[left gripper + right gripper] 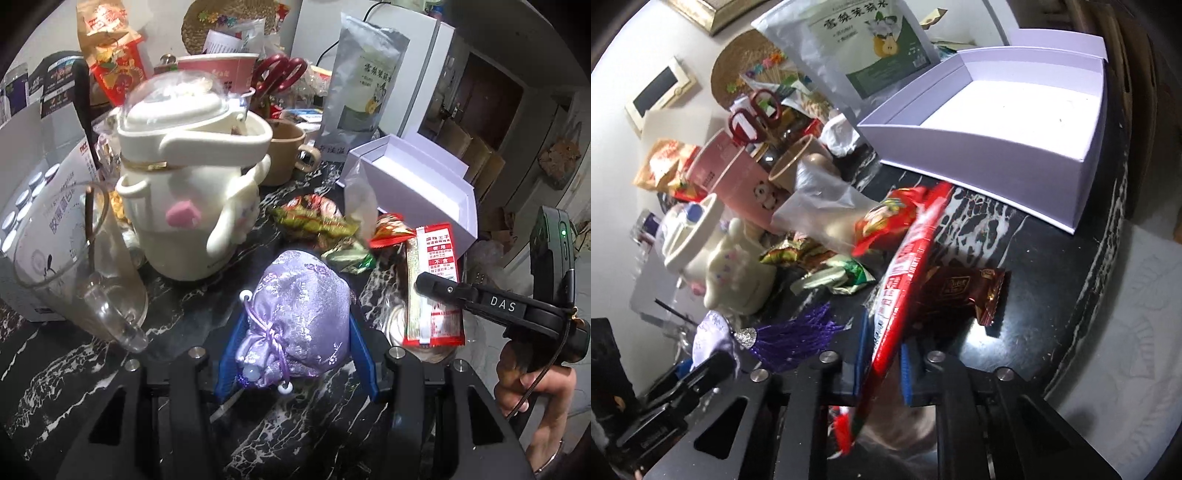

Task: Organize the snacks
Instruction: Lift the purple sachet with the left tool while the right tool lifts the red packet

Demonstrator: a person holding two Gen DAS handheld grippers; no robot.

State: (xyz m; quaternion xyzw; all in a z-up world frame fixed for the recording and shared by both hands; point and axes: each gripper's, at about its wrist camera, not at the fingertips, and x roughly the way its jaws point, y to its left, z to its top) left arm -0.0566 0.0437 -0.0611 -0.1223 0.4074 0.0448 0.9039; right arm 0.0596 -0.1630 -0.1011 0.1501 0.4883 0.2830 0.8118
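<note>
Clamping a red packet while the pouch is kept in place

Seen from the left wrist, the left tool (pixel 295 325) is partly closed around a lilac satin pouch (pixel 299 314), the blue pads touching both of its sides, so the pouch is judged to be held steady on the dark marble surface (pixel 48 369). Just right of it, the right tool (pixel 428 284) is pressed shut on a long red-and-white snack packet (pixel 436 280), which is lifted at an angle. A loose heap of wrapped snacks (pixel 317 218) is left between a white character kettle (pixel 192 206) and an open white box (pixel 417 181). The box stands empty and near, probably so that the snacks can be gathered into it.

From the right wrist, the same red packet (pixel 905 266) is seen edge-on, squeezed thin between the blue pads (pixel 908 369); the grip is taken at one end, so that the rest hangs free and points toward the box (pixel 997 122). A brown chocolate wrapper (pixel 964 291) lies on the surface just beside the packet, not yet touched. The purple tassel (pixel 798 336) of the pouch is spread at the left, near the left tool (pixel 709 373), whose opening cannot be judged from this side.
</note>
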